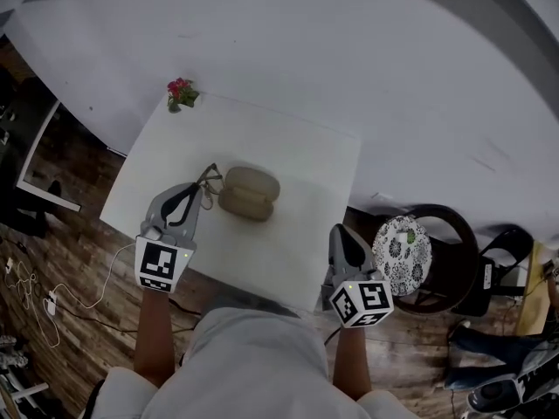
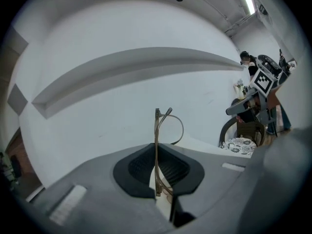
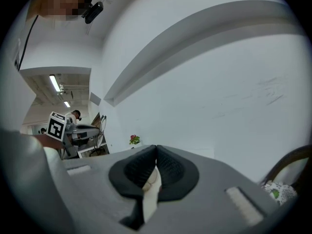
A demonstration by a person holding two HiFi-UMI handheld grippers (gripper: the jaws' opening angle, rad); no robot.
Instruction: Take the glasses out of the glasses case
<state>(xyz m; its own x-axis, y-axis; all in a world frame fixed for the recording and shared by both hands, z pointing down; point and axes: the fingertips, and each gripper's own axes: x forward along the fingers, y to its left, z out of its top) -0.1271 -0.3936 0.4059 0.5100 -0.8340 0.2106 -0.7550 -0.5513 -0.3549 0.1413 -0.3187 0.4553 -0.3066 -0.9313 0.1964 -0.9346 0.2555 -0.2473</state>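
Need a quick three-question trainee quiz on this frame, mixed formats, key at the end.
1. Fill in: the case lies on the white ___.
2. True or false: the left gripper is shut on the glasses.
3. The right gripper holds: A the case, B nothing, C the glasses.
Key: 1 table; 2 true; 3 B.

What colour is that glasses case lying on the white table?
The glasses case is plain beige, no pattern; the head view shows it best.
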